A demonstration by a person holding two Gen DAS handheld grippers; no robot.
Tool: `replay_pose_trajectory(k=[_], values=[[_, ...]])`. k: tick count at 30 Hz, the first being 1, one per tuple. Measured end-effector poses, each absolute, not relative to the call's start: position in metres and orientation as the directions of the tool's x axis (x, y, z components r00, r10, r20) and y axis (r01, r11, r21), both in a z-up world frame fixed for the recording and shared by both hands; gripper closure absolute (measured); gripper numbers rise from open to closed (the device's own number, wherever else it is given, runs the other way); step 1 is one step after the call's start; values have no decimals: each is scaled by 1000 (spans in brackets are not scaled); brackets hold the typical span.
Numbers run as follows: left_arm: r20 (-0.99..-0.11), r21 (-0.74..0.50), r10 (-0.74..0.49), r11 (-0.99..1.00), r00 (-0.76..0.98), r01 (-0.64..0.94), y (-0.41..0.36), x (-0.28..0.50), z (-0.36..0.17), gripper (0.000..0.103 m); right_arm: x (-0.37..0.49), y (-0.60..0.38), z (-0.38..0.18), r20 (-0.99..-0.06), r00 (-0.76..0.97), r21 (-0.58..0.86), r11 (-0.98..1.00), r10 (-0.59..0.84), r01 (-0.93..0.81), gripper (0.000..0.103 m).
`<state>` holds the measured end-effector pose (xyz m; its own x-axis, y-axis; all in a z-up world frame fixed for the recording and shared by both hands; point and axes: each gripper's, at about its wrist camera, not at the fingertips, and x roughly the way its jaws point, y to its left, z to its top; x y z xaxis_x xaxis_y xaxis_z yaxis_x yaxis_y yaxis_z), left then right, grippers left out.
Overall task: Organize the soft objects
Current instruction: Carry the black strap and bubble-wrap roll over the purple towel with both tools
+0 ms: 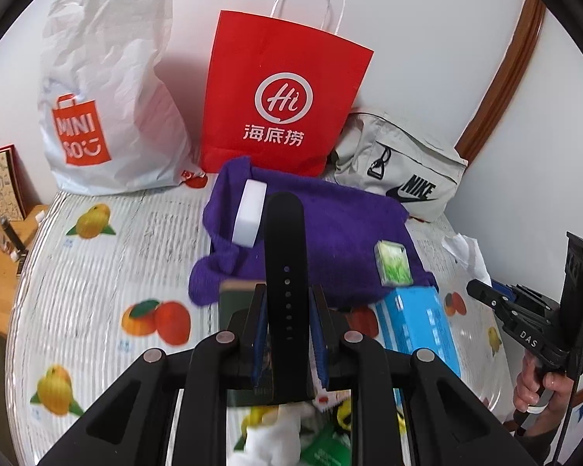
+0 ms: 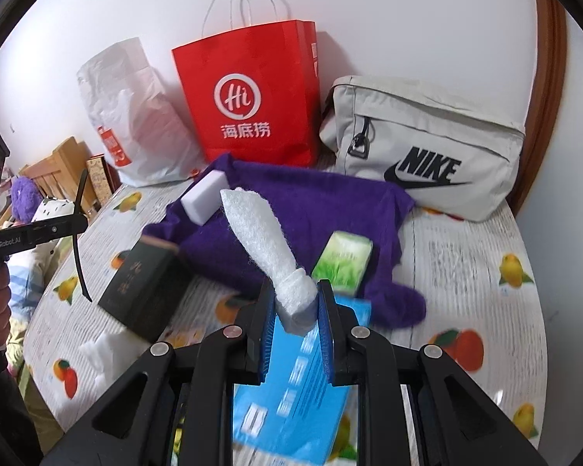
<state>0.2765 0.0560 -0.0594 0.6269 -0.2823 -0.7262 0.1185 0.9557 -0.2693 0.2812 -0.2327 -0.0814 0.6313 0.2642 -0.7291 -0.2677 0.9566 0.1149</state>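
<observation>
Fruit-print tablecloth (image 1: 97, 272), fuzzy purple towel (image 1: 330, 225) ahead of both claws. Left gripper (image 1: 285, 310) pinches a smooth rubbery black strap (image 1: 284, 272); right gripper (image 2: 295, 306) squeezes a fluffy white rolled cloth (image 2: 260, 233).

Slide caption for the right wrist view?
Right gripper clamps a rolled white cloth above the purple towel.

Both wrist views look forward over the table (image 1: 97, 256) toward the wall, sharing the red bag (image 1: 280, 97) and purple cloth (image 2: 315, 209)
</observation>
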Motion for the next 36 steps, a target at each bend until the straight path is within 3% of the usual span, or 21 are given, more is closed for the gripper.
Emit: replay_pose_trajectory(k=[11, 36], values=[[-737, -264, -293, 954, 609, 141, 43, 341, -62, 83, 362, -238, -90, -735, 661, 5, 976, 152, -219, 82], [-860, -230, -270, 963, 434, 143, 5, 448, -147, 83, 459, -245, -170, -847, 491, 91, 966, 203, -241, 82]])
